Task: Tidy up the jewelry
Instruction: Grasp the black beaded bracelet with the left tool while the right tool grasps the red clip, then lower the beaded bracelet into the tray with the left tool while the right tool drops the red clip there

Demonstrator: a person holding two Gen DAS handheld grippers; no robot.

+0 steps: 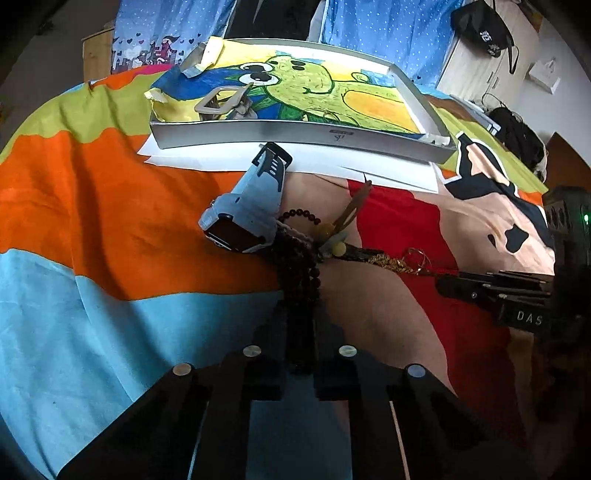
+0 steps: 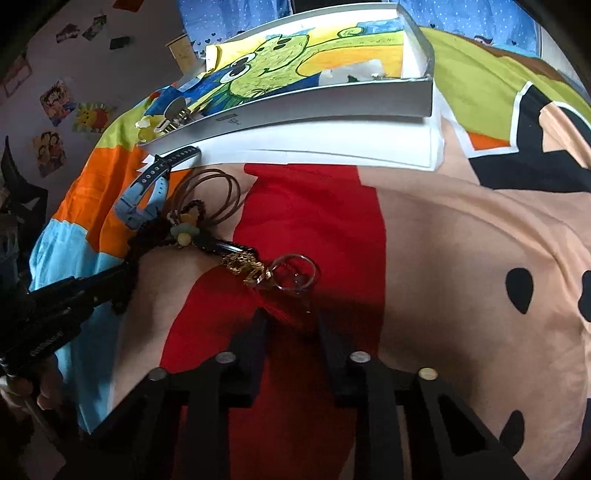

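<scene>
Lying just before the grey tray (image 1: 303, 134), dark beads (image 1: 299, 266) are being pinched by the left claw (image 1: 300, 332); the red tassel (image 2: 284, 314) is being pinched by the right claw (image 2: 291, 325).

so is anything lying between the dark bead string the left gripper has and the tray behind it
Yes. The blue watch lies on the bedspread between the dark bead string, gripped by the left gripper, and the tray; its strap reaches the white paper under the tray.

You are working in a home bedroom: a cartoon-print bedspread (image 2: 443, 258) is covering the bed, blue dotted curtains (image 1: 388, 33) are hanging behind, stickers (image 2: 55, 99) are dotting the wall.
</scene>
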